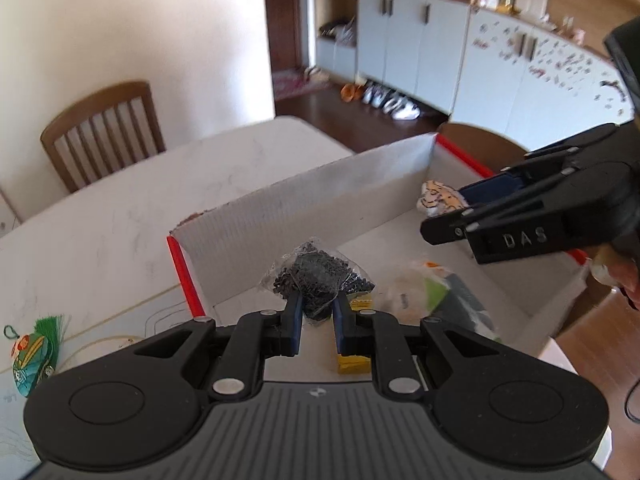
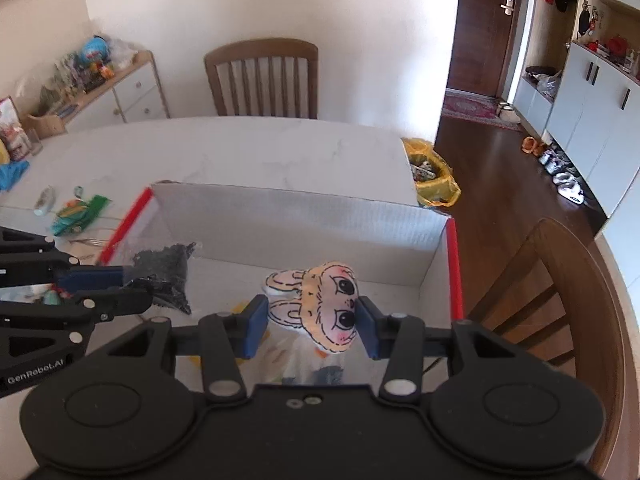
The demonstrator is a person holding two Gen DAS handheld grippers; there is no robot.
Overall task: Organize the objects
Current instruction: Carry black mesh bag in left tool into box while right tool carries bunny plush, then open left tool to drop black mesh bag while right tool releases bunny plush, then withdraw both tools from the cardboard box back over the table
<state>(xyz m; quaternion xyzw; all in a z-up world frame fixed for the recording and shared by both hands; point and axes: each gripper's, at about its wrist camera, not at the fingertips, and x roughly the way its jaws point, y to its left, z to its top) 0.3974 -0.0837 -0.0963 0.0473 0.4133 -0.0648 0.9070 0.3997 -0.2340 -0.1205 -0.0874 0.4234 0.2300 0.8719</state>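
We take the open cardboard box (image 2: 304, 216) with red-taped edges as our landmark; it sits on the white desk (image 2: 280, 148). Over the box's left end, our left claw (image 1: 316, 312) is pressed together on a clear bag of small black pieces (image 1: 316, 272), pinching it at its lower end. Over the box's middle, our right claw (image 2: 312, 322) is partly spread and clamps a flat cartoon bunny-face toy (image 2: 332, 308) between its blue pads; the toy's ears point to the left in the right wrist view.

Inside the box, below the left claw, we make out something yellow (image 1: 352, 364) and a blurred bundle in clear wrap with green and dark parts (image 1: 440, 300); what they are we cannot tell, and the claws hide parts of them. The box's near wall is cut off behind the gripper bodies.

Left of the box, out on the desk, lies a green tasselled trinket (image 2: 78, 212) and, beside it, a small pale item too blurred to name. Beyond the box's far wall stands a wooden chair (image 2: 262, 76); past the desk corner to the box's right, a yellow bag (image 2: 434, 176) sits on the floor.
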